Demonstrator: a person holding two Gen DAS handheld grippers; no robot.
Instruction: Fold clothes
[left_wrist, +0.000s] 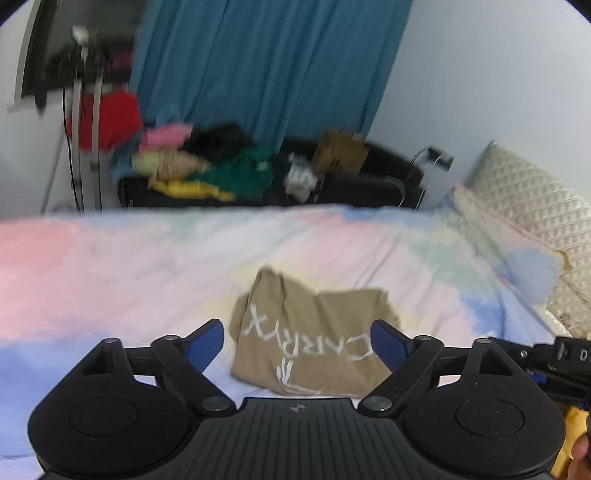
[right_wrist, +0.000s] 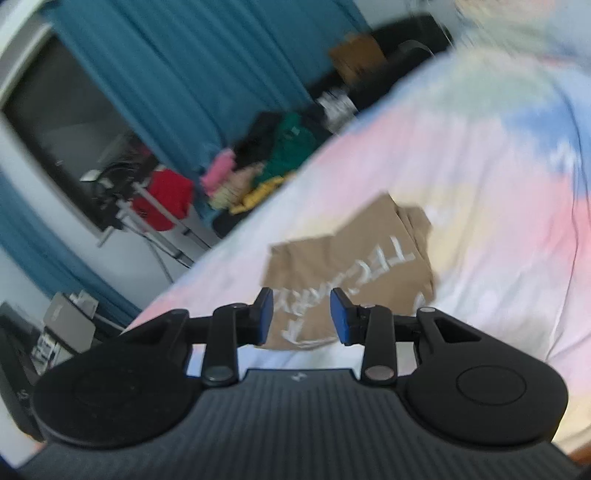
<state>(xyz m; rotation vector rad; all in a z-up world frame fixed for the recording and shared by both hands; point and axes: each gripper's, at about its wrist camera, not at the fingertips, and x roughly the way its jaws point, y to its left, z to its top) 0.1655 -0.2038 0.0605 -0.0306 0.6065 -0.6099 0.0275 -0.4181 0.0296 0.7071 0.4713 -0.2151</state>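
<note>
Between the spread blue pads of the left tongs lies a tan T-shirt, folded into a rough bundle with white lettering facing up. It rests on the bed, whose sheet is a pastel wash of pink, blue, yellow and green. The left tongs are wide apart and hold nothing; whether they touch the cloth cannot be told. Just right of them, part of the other black tool shows at the frame edge.

From the right wrist view, the right tongs are also parted, though less widely, and empty, with the same shirt just ahead of and behind their tips. The view is tilted and blurred.

Beyond the left tongs, past the far edge of the bed, a heap of mixed clothes sits on dark luggage in front of a teal curtain. Far right of the left tongs, a quilted cream pillow leans by the wall.
</note>
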